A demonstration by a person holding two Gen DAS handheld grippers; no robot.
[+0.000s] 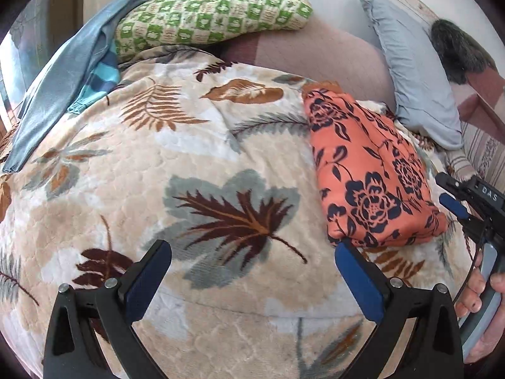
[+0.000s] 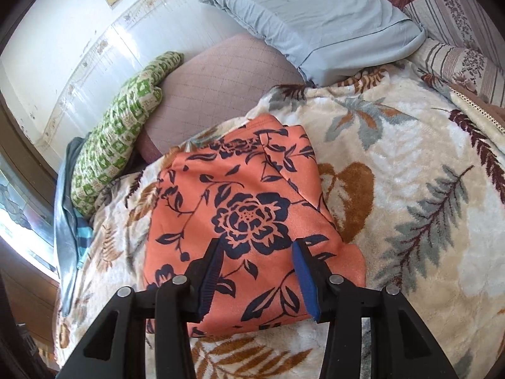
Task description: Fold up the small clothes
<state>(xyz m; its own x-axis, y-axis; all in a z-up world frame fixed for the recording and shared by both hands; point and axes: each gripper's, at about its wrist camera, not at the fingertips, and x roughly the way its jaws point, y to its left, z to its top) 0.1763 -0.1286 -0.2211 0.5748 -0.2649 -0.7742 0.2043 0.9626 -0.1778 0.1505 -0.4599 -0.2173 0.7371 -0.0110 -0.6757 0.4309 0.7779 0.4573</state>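
Left gripper spread wide above blanket; right gripper parted over folded orange garment

Open blanket lies wide between the folded orange garment and the blue clothes — pillows crowd the far edge.

A bed filled most of both views, spread with a plush cream blanket patterned with brown and grey leaves. At its head lay a pale blue pillow, a mauve quilted cushion and a green-and-white checked cushion. Behind them stood a white wall with a floral tile border. Bright daylight came through a window on the left.
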